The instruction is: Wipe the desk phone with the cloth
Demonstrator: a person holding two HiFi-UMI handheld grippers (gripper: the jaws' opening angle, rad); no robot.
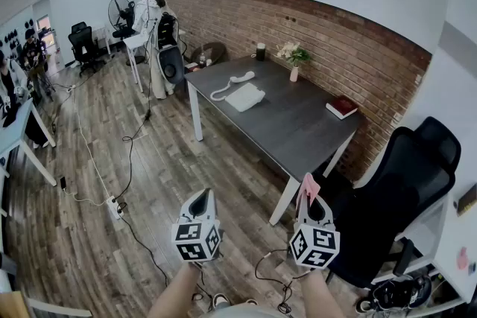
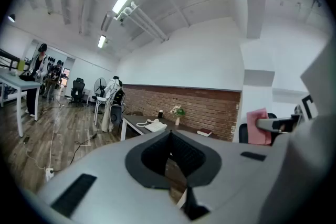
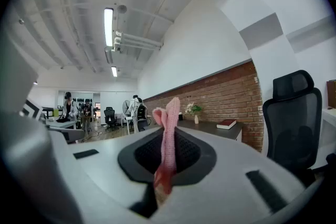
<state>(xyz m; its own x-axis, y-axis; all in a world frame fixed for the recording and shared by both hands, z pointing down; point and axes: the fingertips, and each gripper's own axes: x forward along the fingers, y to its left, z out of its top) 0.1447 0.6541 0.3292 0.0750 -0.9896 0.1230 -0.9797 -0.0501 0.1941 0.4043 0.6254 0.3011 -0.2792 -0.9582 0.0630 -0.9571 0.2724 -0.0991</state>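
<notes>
The white desk phone (image 1: 244, 95) lies on the dark grey desk (image 1: 298, 126), its handset (image 1: 242, 77) resting off the base beside it. Both grippers hover low over the wooden floor, well short of the desk. My left gripper (image 1: 201, 195) is shut with nothing in it; in the left gripper view its jaws (image 2: 169, 136) meet and the phone (image 2: 156, 125) shows small far ahead. My right gripper (image 1: 308, 199) is shut on a pink cloth (image 1: 308, 187), which stands up between the jaws (image 3: 167, 136) as a folded strip (image 3: 168, 123).
A black office chair (image 1: 402, 182) stands right of the desk's near corner. On the desk are a red book (image 1: 342, 106), a flower vase (image 1: 294, 56) and a dark cup (image 1: 260, 51). Cables and a power strip (image 1: 115, 206) lie on the floor. White tables, a fan and people are far left.
</notes>
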